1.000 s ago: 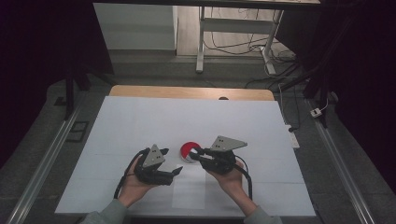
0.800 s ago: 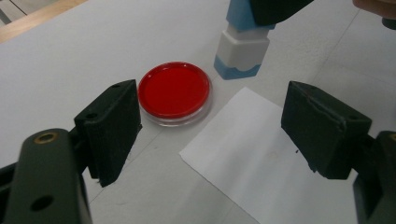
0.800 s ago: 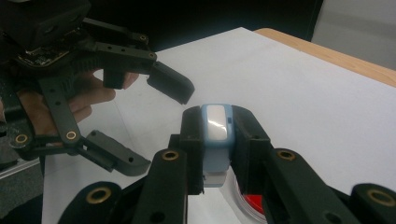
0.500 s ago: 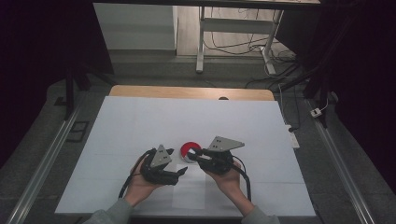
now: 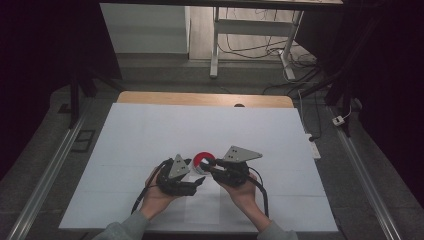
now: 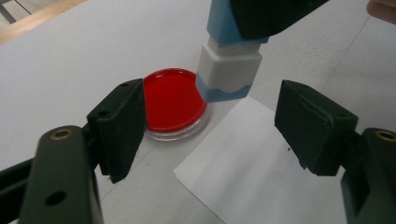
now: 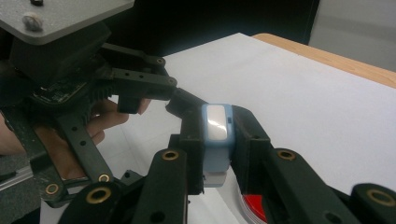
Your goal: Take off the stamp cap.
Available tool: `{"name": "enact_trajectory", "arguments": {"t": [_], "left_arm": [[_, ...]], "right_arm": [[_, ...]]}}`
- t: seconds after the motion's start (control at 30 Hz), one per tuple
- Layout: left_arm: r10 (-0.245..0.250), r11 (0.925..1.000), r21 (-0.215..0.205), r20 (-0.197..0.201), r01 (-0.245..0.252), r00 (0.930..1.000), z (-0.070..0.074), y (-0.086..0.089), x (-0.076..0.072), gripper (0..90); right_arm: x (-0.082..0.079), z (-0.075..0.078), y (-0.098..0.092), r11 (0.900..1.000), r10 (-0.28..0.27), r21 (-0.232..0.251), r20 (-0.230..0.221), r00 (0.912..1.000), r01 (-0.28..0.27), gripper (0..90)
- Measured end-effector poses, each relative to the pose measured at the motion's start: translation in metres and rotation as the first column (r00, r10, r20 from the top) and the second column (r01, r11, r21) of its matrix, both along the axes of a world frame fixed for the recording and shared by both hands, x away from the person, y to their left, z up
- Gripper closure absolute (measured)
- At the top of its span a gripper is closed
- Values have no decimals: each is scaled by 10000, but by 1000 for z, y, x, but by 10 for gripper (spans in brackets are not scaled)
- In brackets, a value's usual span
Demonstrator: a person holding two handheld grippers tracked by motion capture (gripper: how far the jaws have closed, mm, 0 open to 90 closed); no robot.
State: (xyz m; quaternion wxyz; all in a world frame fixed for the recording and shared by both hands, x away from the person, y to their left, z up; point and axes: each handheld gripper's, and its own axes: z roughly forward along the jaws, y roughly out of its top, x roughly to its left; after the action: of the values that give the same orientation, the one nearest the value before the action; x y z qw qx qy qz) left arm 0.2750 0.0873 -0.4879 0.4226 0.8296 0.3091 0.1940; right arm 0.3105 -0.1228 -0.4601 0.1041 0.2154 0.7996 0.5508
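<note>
A blue and white block [image 7: 217, 135] is clamped upright in my right gripper [image 7: 215, 140], whose jaws are shut on its sides. Its lower end [image 6: 229, 70] hangs just over a round red dish [image 6: 173, 100] on the table. My left gripper [image 6: 212, 95] faces the block; its jaws have just been closing a little and stand open, the block in the gap ahead of them, pads not touching it. From above, the left gripper [image 5: 195, 171] and right gripper [image 5: 206, 162] meet at the red dish [image 5: 204, 158]. The left gripper's fingers [image 7: 140, 88] reach in beside the block.
A white paper sheet [image 6: 261, 168] lies flat beside the dish, under the left jaws. The white table top [image 5: 150, 135] has a wooden back edge [image 5: 200, 98]. Metal rails [image 5: 45, 180] run along both sides. Cables trail back from both grippers.
The left gripper has edged to the right, closer to the block and the dish, and its jaws have narrowed slightly. The right gripper has kept still with the block.
</note>
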Motion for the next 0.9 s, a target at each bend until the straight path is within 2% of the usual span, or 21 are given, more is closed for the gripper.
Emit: {"name": "enact_trajectory", "arguments": {"t": [0.5,0.9], "left_arm": [[59,10000,53,244,-60,9997,-1,-8,3,338],[67,9994,326,394,-79,9992,-3,-12,4,421]], "right_arm": [[0,-1,-1,10000,-92,21,7,10000,92,748],[1,-1,-2,9998,-168,65,-37,9999,168,749]]}}
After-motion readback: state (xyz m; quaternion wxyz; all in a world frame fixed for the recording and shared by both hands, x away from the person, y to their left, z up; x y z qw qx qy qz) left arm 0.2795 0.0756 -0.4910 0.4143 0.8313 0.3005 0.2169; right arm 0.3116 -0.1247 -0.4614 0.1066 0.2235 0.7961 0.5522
